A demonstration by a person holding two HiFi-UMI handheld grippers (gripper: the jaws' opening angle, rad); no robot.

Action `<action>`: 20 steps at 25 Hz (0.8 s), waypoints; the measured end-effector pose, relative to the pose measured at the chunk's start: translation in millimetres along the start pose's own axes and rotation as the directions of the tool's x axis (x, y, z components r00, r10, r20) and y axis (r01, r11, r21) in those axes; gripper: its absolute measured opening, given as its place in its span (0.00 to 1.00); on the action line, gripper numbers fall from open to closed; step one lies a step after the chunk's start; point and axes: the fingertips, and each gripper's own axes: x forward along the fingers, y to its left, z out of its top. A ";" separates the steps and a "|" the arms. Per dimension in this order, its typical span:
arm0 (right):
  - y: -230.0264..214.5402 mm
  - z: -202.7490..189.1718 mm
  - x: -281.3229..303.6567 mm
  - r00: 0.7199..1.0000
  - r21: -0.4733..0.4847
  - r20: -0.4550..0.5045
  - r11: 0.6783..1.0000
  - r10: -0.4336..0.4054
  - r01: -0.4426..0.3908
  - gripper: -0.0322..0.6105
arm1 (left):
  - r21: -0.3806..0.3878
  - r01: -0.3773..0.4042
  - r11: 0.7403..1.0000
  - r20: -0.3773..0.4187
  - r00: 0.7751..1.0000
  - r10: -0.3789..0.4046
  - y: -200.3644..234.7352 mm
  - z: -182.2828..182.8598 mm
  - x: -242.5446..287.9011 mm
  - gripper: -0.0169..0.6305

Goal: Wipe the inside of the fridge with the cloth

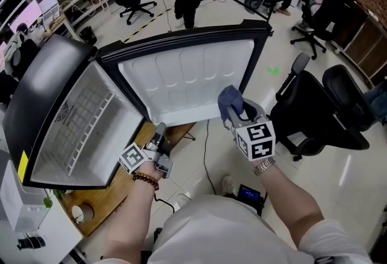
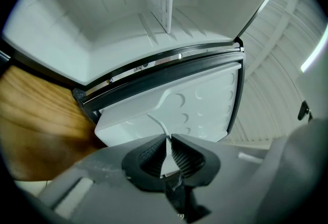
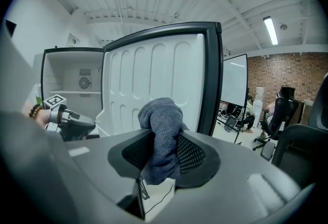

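The right tongs (image 3: 164,138) gripped the cloth (image 3: 161,115); the left tongs (image 2: 168,146) were closed, empty. Wiping looked unstarted: the cloth needed carrying leftward into the fridge (image 3: 66,79).

Grey cloth (image 3: 161,130) looking soft and nubbly, fridge door (image 1: 187,84) showing smooth white plastic, tabletop (image 2: 36,125) showing wood grain
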 end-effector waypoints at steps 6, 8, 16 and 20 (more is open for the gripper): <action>29.4 7.3 -0.8 0.998 -0.034 0.003 0.997 0.066 -0.066 0.25 | -0.008 -0.003 1.000 -0.011 1.000 0.002 16.0 -8.0 -3.0 0.08; 40.1 7.3 0.0 0.996 -0.050 -0.003 0.995 0.088 -0.088 0.25 | -0.010 -0.004 1.000 -0.011 1.000 0.004 22.5 -9.2 -2.0 0.08; 90.8 11.2 7.3 0.983 -0.102 -0.023 0.978 0.183 -0.185 0.25 | -0.002 -0.143 0.990 -0.009 0.990 0.142 63.4 -5.9 -0.6 0.08; 112.6 15.3 11.2 0.976 -0.111 -0.030 0.969 0.218 -0.220 0.25 | -0.003 -0.162 0.987 -0.010 0.987 0.162 69.9 -3.1 5.1 0.08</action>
